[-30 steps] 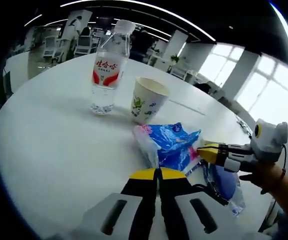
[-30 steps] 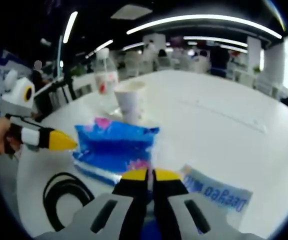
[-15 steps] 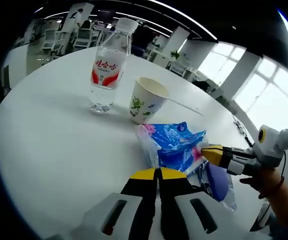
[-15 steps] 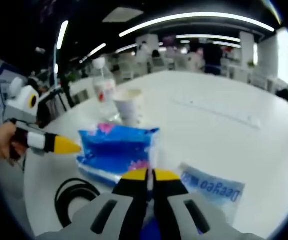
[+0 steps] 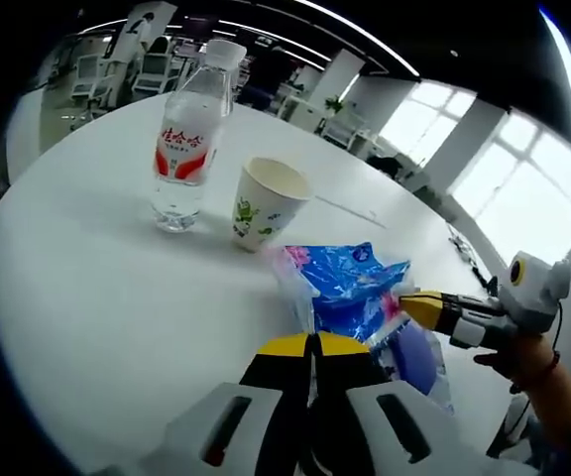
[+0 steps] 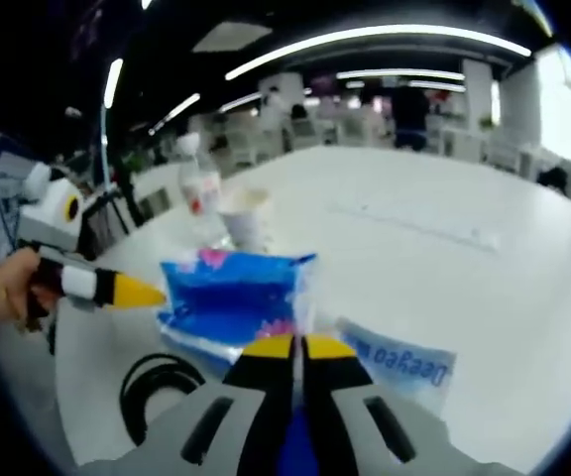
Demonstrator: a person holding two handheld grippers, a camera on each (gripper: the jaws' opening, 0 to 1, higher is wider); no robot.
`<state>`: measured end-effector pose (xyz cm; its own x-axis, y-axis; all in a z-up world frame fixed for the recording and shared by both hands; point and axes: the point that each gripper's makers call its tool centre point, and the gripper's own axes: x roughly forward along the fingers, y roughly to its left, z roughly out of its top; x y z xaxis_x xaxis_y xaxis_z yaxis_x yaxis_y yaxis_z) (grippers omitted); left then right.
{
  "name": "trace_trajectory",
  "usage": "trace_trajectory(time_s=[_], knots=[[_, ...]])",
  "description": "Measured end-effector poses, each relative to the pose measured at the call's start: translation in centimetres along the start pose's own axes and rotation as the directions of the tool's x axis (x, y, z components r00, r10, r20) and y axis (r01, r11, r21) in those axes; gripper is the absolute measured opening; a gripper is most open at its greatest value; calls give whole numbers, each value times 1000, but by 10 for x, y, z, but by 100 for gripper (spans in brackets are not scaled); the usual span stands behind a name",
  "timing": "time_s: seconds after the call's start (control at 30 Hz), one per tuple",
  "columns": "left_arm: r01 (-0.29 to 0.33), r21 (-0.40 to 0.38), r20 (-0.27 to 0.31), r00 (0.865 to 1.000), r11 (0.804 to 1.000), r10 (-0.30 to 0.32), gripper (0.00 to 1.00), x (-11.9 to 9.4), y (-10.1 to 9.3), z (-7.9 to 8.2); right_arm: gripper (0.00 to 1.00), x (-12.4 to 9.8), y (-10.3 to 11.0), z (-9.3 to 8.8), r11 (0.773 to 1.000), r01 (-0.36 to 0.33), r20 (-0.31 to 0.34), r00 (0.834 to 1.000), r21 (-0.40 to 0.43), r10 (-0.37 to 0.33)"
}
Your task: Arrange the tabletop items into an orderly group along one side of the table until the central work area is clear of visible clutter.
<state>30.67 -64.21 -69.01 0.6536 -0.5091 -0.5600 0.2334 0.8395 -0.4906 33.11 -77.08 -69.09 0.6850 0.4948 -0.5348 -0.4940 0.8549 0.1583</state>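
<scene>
Both claws are shut: the left claw (image 5: 313, 349) seems to pinch the blue pack (image 5: 347, 288) at the worktop's (image 5: 97, 288) middle, the right claw (image 6: 296, 349) its other edge. Slide it level toward the cup (image 5: 264, 204) and bottle (image 5: 188, 139).

My left gripper (image 5: 313, 347): two black jaws tipped yellow, on pale grey housings with dark oblong slots. My right gripper (image 6: 295, 349) matches. From outside, each tapers to a yellow point behind black and white bands. Dark band on my right wrist (image 5: 543, 377).
</scene>
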Motion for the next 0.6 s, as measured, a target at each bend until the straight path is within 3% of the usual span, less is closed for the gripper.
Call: trace_trajectory(time_s=[0.5, 0.6], knots=[[81, 19, -32, 996, 997, -80, 0, 13, -30, 6, 0, -24, -24, 4, 998, 59, 12, 998, 20, -59], [93, 28, -36, 995, 995, -92, 0, 15, -35, 8, 0, -29, -28, 4, 996, 70, 18, 997, 59, -71]])
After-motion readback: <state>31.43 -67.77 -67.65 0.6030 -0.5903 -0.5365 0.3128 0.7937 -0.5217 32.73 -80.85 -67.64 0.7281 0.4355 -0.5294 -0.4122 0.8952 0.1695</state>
